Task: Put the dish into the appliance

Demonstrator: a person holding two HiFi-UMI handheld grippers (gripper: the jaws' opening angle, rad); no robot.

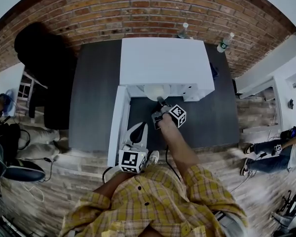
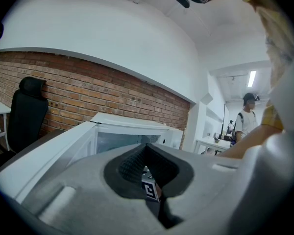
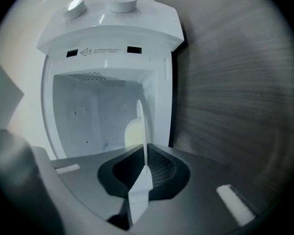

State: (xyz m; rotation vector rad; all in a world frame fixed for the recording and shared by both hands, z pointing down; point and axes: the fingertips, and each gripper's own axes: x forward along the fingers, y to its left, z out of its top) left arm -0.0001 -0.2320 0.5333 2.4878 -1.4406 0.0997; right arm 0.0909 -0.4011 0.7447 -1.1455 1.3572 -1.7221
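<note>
Dish, a white, round, thin-walled plate, is clamped by its near rim between the closed black ribbed pads of my right gripper. In the right gripper view it reads as a thin line running straight up from the jaws toward frame centre, its long axis aimed into the open cavity of the boxy white appliance. That line lies parallel to the cavity's side walls in frame, so I judge that the coming move is a straight push ahead, with no turn needed. In the head view the dish sits at the cavity mouth just under the appliance's front edge, and its far edge seems to be past the threshold. My right gripper is the nearer one. My left gripper, jaws together on nothing, hangs lower in frame beside the swung-out white door, over the dark grey table.
</note>
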